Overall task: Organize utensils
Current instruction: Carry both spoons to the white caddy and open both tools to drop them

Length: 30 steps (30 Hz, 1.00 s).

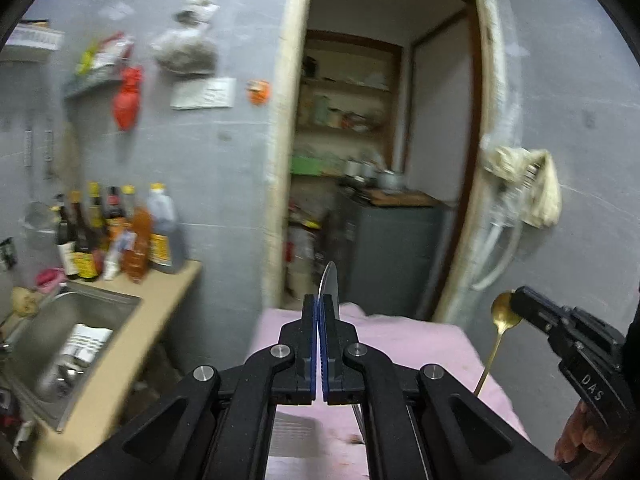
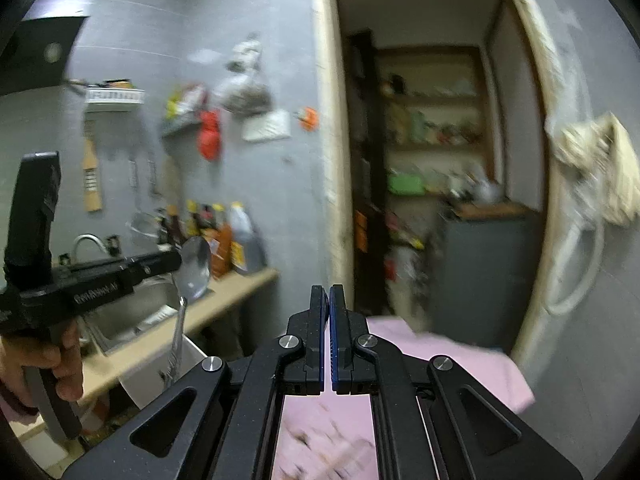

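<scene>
Gripping a silver spoon (image 1: 330,286) by its bowl, the left hand-held gripper (image 1: 320,306) is holding its two fingers pinched tight on the metal, the rounded tip poking up above the fingertips; from the right wrist view that same spoon (image 2: 195,266) is hanging handle-down from the left hand-held gripper (image 2: 176,261), raised in the air over the edge of the wooden worktop (image 2: 224,300). Matching it on the other side, the right hand-held gripper (image 1: 516,307) is clamping the bowl of a gold spoon (image 1: 503,316), whose thin handle is slanting down toward the pink cloth (image 1: 416,340), and in its own camera the right hand-held gripper (image 2: 329,300) is showing its fingers nearly closed together. Both spoons are being held aloft, well apart from each other, above the pink-covered surface. Off to the left, a steel sink (image 1: 76,320) is sitting in the worktop with sauce bottles (image 1: 116,236) crowding behind it, and an open doorway (image 1: 384,160) is facing straight ahead.
</scene>
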Available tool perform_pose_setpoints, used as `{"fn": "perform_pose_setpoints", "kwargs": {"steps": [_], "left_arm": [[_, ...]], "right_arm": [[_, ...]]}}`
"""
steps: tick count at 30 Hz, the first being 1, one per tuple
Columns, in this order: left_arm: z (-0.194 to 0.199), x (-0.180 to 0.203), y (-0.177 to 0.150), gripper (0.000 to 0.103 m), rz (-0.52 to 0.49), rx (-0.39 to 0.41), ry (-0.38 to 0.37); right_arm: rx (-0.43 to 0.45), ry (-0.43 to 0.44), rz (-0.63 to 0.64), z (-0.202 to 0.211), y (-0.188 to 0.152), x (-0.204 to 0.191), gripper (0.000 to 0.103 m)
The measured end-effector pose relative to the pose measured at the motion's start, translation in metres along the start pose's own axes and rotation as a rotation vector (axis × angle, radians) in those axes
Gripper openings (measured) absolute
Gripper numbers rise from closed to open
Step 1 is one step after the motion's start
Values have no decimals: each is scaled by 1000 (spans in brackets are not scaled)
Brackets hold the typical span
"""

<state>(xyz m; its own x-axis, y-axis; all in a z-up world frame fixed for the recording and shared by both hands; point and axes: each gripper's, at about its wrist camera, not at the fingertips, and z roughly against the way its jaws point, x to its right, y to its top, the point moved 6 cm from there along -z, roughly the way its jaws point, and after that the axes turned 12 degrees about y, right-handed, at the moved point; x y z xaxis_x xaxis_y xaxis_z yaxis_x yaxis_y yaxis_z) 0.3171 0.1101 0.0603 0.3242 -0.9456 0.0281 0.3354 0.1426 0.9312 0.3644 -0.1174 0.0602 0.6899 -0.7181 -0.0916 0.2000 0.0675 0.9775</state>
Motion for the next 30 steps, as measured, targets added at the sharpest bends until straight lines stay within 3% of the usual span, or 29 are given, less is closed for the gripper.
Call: {"fn": "perform_pose_setpoints", "kwargs": {"steps": [6, 12, 25, 30], "left_arm": [[-7, -37, -14, 2, 56, 66, 58], [-13, -43, -42, 2, 38, 121, 105], [-21, -42, -76, 2, 12, 90, 96], [-20, -36, -82, 3, -7, 51, 48]], "right_arm": [[10, 68, 96, -54, 7, -52, 2], [-64, 119, 166, -90, -12, -97, 2], [-207, 191, 65, -114, -83, -95, 3], [-229, 215, 43, -119, -92, -93, 3]]}}
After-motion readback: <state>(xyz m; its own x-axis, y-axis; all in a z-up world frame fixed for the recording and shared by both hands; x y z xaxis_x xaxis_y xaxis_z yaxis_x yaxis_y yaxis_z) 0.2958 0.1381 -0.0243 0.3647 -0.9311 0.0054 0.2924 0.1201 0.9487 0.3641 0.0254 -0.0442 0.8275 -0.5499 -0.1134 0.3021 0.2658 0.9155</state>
